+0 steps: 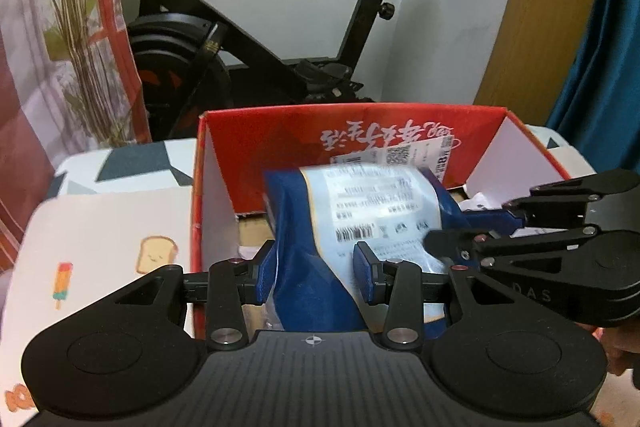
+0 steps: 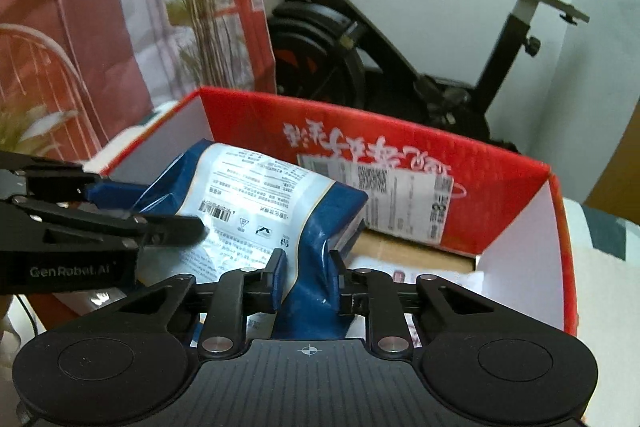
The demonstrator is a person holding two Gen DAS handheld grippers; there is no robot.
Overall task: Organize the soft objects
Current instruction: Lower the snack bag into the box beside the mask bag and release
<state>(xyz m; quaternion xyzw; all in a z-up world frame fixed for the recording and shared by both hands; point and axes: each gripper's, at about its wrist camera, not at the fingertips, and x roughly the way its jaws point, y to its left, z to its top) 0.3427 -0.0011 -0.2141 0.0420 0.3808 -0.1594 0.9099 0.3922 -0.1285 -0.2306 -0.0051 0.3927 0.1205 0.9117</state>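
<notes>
Left gripper (image 1: 316,277) clamped on the blue part of a bag (image 1: 360,211), pads pressing both sides. Right gripper (image 2: 306,277) likewise clamped on the same bag (image 2: 256,195), on a narrower fold. Bag held between both, inside an open red box (image 2: 400,155), label side up. Shipping label (image 2: 400,195) on the box's far wall, at 1 o'clock from the right gripper. Exercise bike (image 1: 256,27) beyond at 12, plant (image 1: 80,27) at 10. Patterned bench (image 1: 100,227) at 9.
</notes>
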